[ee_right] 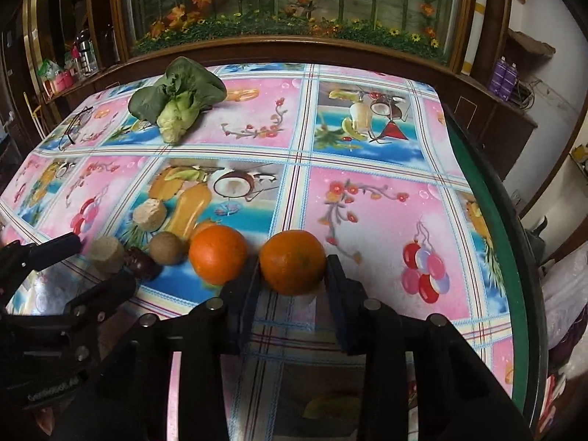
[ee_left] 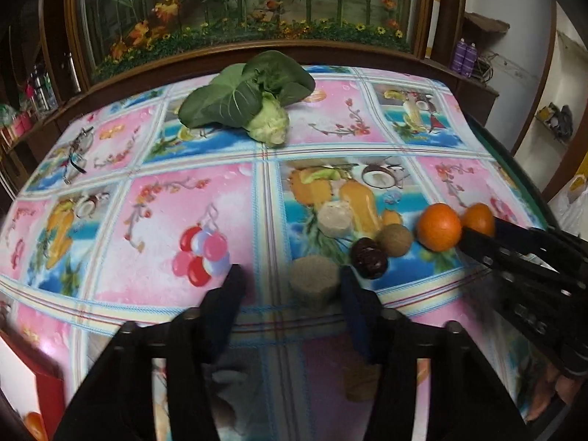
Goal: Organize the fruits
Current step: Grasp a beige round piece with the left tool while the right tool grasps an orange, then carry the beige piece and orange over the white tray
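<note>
The right tongs [ee_right: 292,283] have their pads against both flanks of the nearer orange [ee_right: 293,261], pinching it low down near the front edge of the tabletop [ee_right: 367,228]; it is round, taut-skinned and finely pitted, and a grip that low on a ball could let it squirt forward or roll up out of the pads on lifting. The second orange [ee_right: 217,253] sits just beside the left pad, close enough that a sideways drag might knock it rolling toward the small brown fruit [ee_right: 167,248] and the dark wrinkled date-like piece [ee_right: 141,262]. The left tongs [ee_left: 290,286] stand partly spread around a stubby tan cylinder [ee_left: 313,281], fibrous and matt, flat-topped; the right-hand pad seems to touch it while the other stands clear, so closing from here may shove or tip it rather than seize it. The glossy, slippery printed plastic cloth would help anything nudged to slide. A paler cylinder [ee_left: 335,218] lies further back, and a leafy green vegetable [ee_left: 253,99], with soft crinkled leaves on a pale ribbed stem, lies well apart at the far side
</note>
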### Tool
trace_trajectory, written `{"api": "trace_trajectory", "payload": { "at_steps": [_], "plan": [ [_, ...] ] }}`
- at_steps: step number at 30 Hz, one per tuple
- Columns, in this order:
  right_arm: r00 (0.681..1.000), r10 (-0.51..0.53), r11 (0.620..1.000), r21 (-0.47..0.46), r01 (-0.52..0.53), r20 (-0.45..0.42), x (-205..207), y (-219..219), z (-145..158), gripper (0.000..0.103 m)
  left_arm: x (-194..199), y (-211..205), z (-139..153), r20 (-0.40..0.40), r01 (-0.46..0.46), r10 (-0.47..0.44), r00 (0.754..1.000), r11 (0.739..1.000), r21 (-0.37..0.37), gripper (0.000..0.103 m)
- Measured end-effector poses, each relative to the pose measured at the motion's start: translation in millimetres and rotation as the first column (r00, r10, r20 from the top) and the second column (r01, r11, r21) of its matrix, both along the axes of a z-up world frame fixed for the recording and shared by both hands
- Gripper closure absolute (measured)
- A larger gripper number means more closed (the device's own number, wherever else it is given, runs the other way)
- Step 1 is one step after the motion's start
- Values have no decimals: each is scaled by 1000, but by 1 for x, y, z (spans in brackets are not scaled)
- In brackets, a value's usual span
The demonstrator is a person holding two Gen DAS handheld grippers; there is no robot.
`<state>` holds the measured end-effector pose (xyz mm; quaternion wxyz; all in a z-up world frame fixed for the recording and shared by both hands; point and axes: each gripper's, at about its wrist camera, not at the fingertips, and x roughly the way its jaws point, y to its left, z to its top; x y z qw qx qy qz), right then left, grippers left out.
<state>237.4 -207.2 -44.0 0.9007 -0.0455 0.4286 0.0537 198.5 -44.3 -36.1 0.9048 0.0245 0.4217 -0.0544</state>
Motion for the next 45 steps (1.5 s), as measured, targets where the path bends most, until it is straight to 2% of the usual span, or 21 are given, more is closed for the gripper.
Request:
{"api": "trace_trajectory", "payload": {
  "at_steps": [2,5,8,9,13,18,22,27,36,45],
  "plan": [
    [1000,-6,1000,21,6,-1,-5,-5,1,67,0,0,0,2,11,-11,1000,1000,8,58],
    [1000,-11,999,34,10,1,-15,-9,1,67,1,-8,1,10,45,-45,999,998,39,69],
    [1000,-8,999,49,8,-1,-25,-11,3,67,6,-14,0,12,57,-58,998,996,63,70],
    [1000,-7,999,52,7,-1,-28,-11,3,67,7,-13,0,10,61,-61,998,997,56,76],
    [1000,-4,997,71,3,5,-43,-12,6,67,-2,-17,2,6,73,-73,997,994,81,78],
    [1000,-9,996,92,7,25,-62,-19,14,67,-27,-5,5,-44,63,-63,997,998,15,78],
    [999,0,995,96,-5,42,-82,-16,23,67,-57,13,6,-95,51,-63,994,992,-117,78],
    [999,12,994,109,-18,49,-105,-5,32,66,-104,39,21,-85,36,-53,995,981,-193,78],
    [988,121,986,102,-131,96,-152,56,55,66,-167,106,56,1,-35,36,999,979,-203,78],
    [954,261,957,88,-276,148,-190,126,78,66,-198,162,67,44,-111,124,991,969,-223,78]
  ]
}}
